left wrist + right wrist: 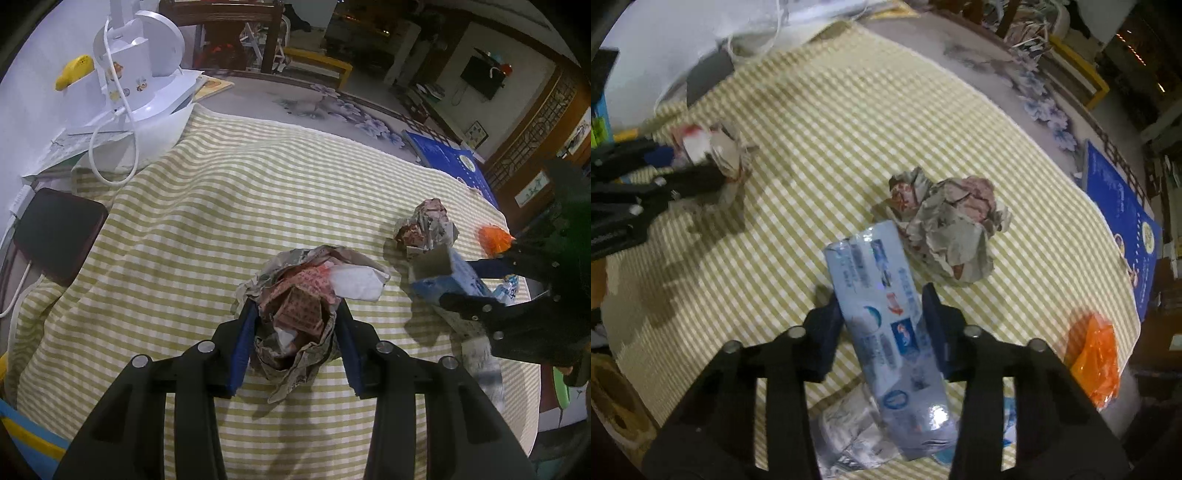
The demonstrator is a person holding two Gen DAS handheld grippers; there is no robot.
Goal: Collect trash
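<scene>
Your left gripper (295, 325) is clenching a crumpled newspaper wad (299, 299), its 2 blue-padded fingers (242, 343) pressing in from either side, the paper bulging out between and beyond them over the green-and-white checked tablecloth (207, 206). Your right gripper (882, 328) is grasping a light blue carton (886, 321), which is slanting between the fingers with its far end pointing toward the middle of the table. Just beyond that carton's far end, a 2nd crumpled newspaper ball (949, 229) is lying on the cloth, close to the carton. An orange plastic wrapper (1097, 365) is sitting near the cloth's right edge, apart from both. Further right, a blue booklet (1123, 229) is lying flat. At the far left, a white desk lamp (136, 66) is standing, with a dark red case (59, 236) near it.
</scene>
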